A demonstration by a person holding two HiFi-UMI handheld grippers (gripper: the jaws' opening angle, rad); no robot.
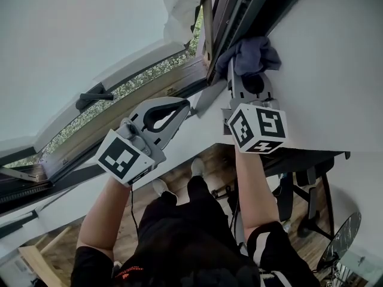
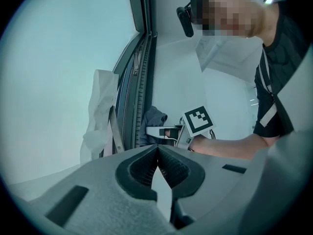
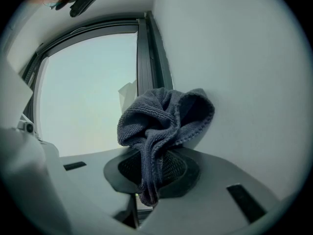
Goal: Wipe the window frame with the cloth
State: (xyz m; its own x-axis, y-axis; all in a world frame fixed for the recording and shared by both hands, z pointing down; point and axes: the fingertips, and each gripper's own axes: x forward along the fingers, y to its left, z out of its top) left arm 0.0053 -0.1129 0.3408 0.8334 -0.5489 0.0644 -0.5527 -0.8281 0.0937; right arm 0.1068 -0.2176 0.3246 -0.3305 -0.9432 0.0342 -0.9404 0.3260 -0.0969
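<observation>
A dark blue-grey cloth (image 1: 254,56) is bunched against the white wall right beside the dark window frame (image 1: 222,23). My right gripper (image 1: 240,78) is shut on the cloth, which hangs down between its jaws in the right gripper view (image 3: 161,124). There the right gripper (image 3: 149,163) points along the frame's upright (image 3: 146,58). My left gripper (image 1: 184,106) is shut with nothing in it, a short way left of the cloth and below the frame. The left gripper view shows its jaws (image 2: 157,150) closed, with the cloth (image 2: 154,118) and frame (image 2: 143,62) beyond.
The open window sash with a black handle (image 1: 93,98) lies to the left. A crumpled white sheet (image 1: 179,11) hangs at the frame's top. Below are a dark desk edge (image 1: 311,157), an office chair (image 1: 304,196) and a fan (image 1: 342,238) on the wooden floor.
</observation>
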